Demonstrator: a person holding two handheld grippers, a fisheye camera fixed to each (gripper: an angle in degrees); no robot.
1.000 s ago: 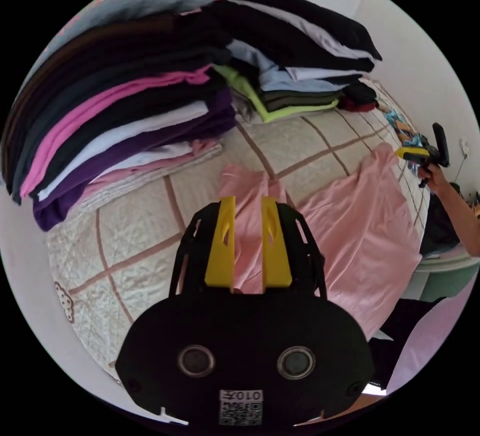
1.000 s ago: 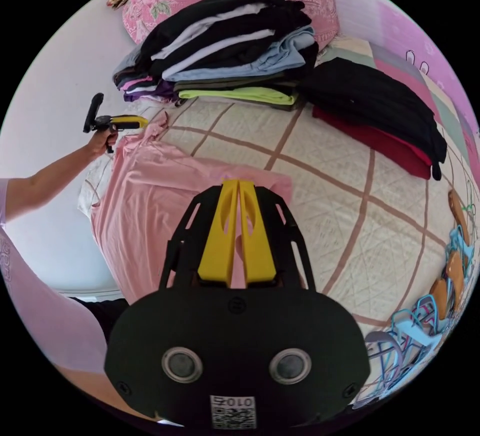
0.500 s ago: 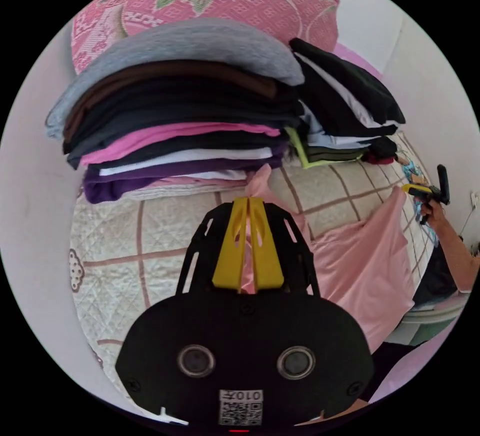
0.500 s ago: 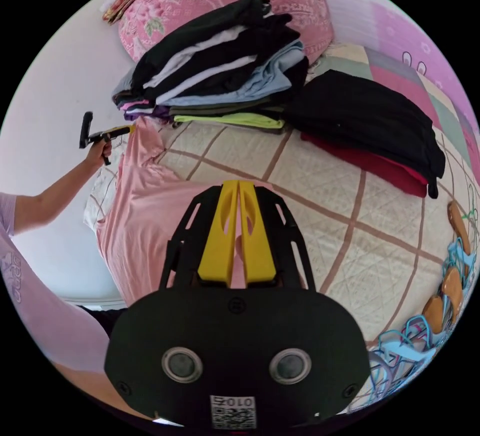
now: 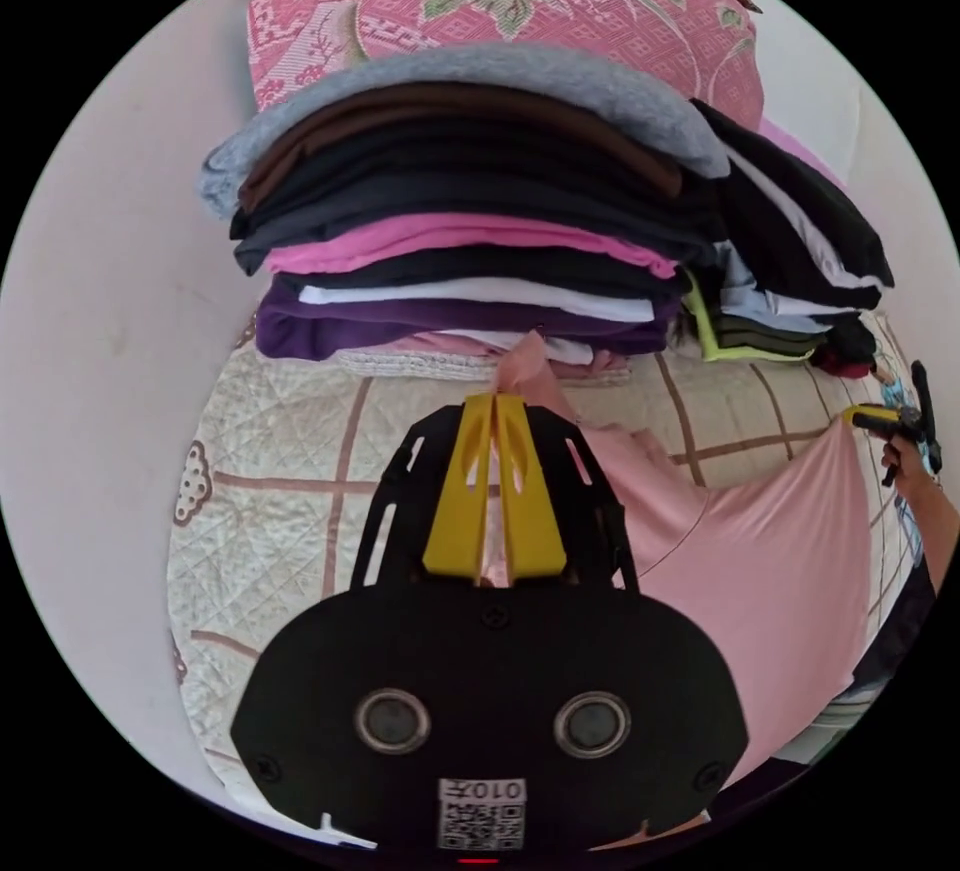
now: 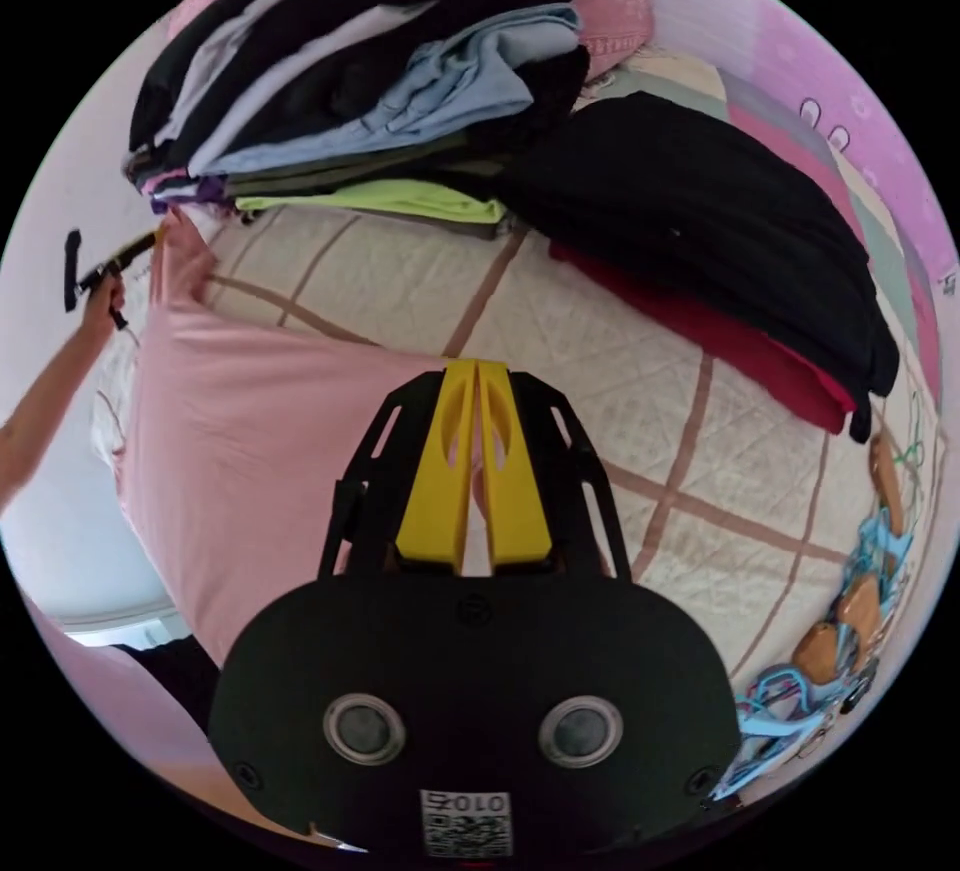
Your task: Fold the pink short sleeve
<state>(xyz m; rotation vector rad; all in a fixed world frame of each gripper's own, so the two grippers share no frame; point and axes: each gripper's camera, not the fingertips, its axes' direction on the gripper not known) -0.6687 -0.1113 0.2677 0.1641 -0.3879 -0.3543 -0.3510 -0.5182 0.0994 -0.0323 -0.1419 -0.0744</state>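
One pale-pink shirt (image 5: 790,571), stretched taut

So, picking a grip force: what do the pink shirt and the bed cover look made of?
The pink shirt looks like thin, smooth knit, probably cotton or a blend: it drapes softly without stiff creases. The bed cover looks like padded quilted cloth with a slight sheen, stitched in diamonds.

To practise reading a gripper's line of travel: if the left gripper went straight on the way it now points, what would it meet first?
The left gripper, shut on the pink short sleeve, points at the stack of folded clothes. It would probably meet the lowest layers there first, though depth is unclear.
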